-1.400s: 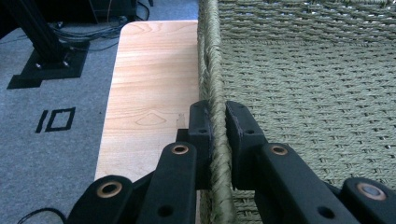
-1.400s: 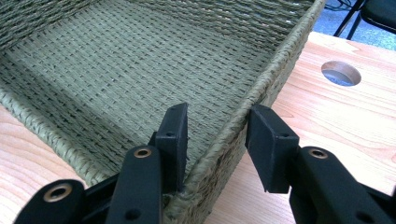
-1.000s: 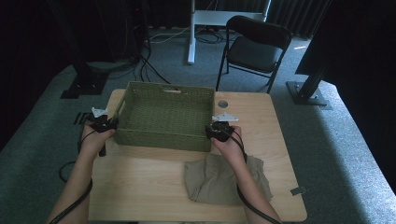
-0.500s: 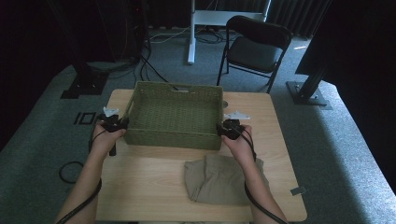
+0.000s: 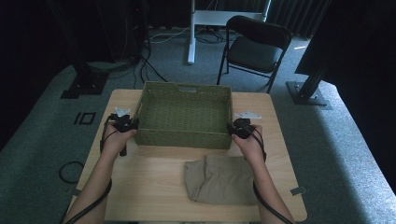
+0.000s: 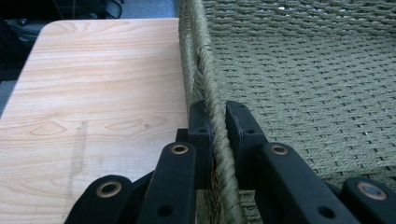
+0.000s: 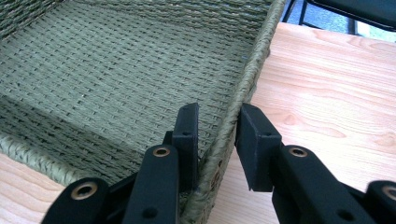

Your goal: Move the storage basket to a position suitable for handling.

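A green woven basket sits in the middle of the high view, on the far half of a light wooden table, its long sides running left to right. The left gripper is at the basket's left wall, near its lower left corner in the frame, and the right gripper is at the right wall, near the lower right corner. A forearm runs up from the bottom edge of the frame to each one.

In the left gripper view the two black jaws are clamped on the rim of the basket wall, one pad outside over the tabletop and one inside over the woven floor, both pressed against the rope edge.

In the right gripper view the jaws straddle the other wall; they have just been closing. The inner pad lies against the weave, while the outer pad stands a little off the rim, with a sliver of table showing between, so this grip is not yet tight.

Just below the basket in the high view, right of centre, lies a folded tan garment, apart from the basket and just beside the right forearm
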`<state>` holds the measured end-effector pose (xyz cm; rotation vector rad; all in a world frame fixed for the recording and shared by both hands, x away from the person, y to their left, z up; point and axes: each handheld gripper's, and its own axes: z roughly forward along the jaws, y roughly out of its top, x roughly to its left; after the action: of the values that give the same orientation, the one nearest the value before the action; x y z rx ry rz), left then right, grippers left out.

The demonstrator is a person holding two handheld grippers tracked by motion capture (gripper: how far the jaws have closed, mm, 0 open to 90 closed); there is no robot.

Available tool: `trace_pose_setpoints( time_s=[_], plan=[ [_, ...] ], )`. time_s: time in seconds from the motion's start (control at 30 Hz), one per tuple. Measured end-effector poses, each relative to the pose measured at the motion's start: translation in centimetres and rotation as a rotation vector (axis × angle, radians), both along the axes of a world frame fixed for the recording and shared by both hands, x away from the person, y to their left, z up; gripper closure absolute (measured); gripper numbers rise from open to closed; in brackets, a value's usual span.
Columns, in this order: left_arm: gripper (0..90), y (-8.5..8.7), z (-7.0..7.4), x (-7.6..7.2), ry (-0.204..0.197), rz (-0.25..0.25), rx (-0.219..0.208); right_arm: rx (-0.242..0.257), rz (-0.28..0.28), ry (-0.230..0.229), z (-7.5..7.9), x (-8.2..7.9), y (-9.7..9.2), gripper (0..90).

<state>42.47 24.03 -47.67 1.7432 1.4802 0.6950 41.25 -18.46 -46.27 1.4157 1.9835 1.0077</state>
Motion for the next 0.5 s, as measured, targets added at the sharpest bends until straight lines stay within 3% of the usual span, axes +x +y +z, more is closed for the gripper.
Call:
trace_pose_setpoints(
  time_s=[0.5],
  plan=[
    [82.3, -2.6, 0.0, 0.2, 0.004, -0.030, -0.013, 0.003, -0.034, 0.004, 0.0, -0.2, -2.6, 71.2]
  ],
)
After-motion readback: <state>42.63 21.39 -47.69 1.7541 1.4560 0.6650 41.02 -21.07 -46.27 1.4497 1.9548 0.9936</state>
